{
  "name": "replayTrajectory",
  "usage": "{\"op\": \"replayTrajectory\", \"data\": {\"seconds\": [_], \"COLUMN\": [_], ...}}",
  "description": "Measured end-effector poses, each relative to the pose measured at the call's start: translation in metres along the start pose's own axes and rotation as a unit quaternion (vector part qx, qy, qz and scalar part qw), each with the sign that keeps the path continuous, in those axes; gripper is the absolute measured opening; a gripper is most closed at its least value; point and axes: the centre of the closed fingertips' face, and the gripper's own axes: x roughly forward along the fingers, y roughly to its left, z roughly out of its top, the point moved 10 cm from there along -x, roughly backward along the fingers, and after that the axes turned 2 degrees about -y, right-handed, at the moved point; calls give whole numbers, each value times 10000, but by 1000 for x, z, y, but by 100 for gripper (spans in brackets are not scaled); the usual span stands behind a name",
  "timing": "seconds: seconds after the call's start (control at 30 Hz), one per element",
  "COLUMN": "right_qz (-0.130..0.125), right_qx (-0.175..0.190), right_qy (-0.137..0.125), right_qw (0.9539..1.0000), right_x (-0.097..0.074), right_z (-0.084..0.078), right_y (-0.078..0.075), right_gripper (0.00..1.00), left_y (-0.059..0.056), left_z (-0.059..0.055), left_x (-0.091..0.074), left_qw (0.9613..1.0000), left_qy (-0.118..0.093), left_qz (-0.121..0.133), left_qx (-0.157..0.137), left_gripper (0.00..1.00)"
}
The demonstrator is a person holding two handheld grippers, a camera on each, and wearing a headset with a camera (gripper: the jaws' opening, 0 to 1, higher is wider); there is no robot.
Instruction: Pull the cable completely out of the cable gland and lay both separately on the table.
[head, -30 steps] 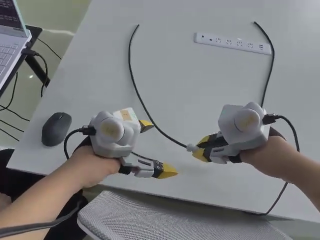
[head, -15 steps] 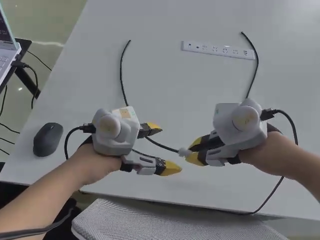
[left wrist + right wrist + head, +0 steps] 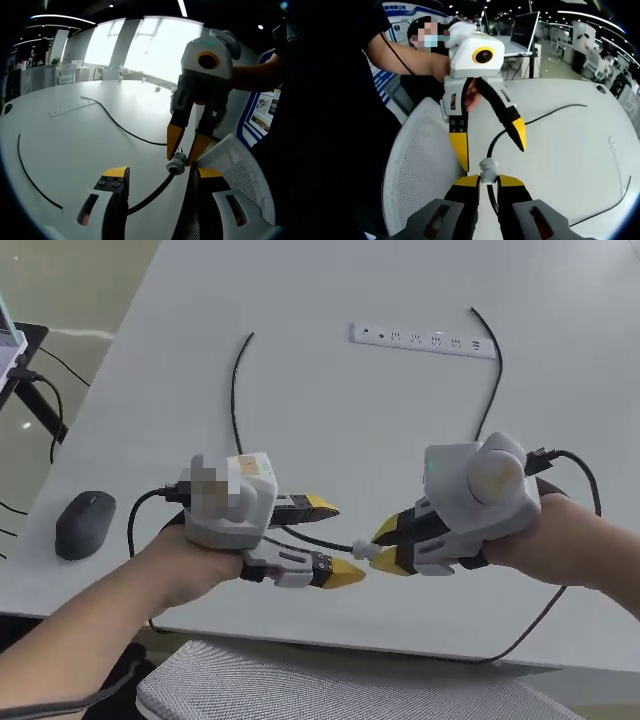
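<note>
The cable gland (image 3: 365, 550), small and white, sits low in the middle of the head view, raised off the table (image 3: 400, 420). The right gripper (image 3: 383, 545) has its yellow-tipped jaws closed on it. The black cable (image 3: 235, 410) enters the gland from the left. It passes between the jaws of the left gripper (image 3: 342, 540), which stand wide apart and do not touch it. From there it curves up the left half of the frame to a free end near the top. In the left gripper view the gland sits just beyond that gripper's own jaw tips, pinched by the other gripper coming down from the top.

The table is white and matte. A white power strip (image 3: 420, 340) lies near the top centre of the head view, with its black lead (image 3: 497, 380) curving down the right side. A dark mouse (image 3: 85, 525) rests at the left edge. A grey mesh chair back (image 3: 300, 690) fills the bottom.

The left gripper view shows bright windows and ceiling lights. The right gripper view shows office desks under strip lights.

The left gripper's body hides a stretch of the cable, and the strip's lead disappears behind the right gripper. In the right gripper view a dark line runs between the jaws below the gland. I cannot tell whether it is cable or shadow.
</note>
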Motion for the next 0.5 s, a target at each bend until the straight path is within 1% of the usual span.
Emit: {"op": "replayTrajectory", "data": {"seconds": [0.1, 0.13, 0.17, 0.23, 0.27, 0.4, 0.47, 0.5], "right_qz": [2, 3, 2, 29, 40, 41, 36, 36], "right_qx": [-218, -362, -426, -451, -534, -688, -766, -786], "right_qy": [1, 8, 14, 16, 14, 13, 28, 29], "right_qw": [9998, 9993, 9991, 9990, 9986, 9976, 9971, 9969], "right_x": [-1, -1, -1, -1, -2, -1, 0, 0], "right_z": [0, 0, 0, 1, 2, 3, 3, 3], "right_y": [1, 1, 1, 2, 2, 2, 2, 2], "right_gripper": [7, 7, 7, 7, 7, 7, 7, 7], "left_y": [-2, -2, -3, -4, -5, -6, -6, -6], "left_z": [2, 2, 2, 1, 1, 1, 1, 2], "left_x": [2, 2, 3, 4, 4, 6, 7, 7], "left_qw": [9999, 9998, 9998, 9996, 9995, 9991, 9989, 9989], "left_qy": [-89, -100, -89, -23, -24, -45, -29, -33], "left_qz": [-119, -161, -199, -294, -321, -411, -471, -470], "left_qx": [-43, -23, -10, -12, 0, 29, -44, -25], "left_gripper": [47, 46, 43, 38, 36, 31, 28, 27]}}
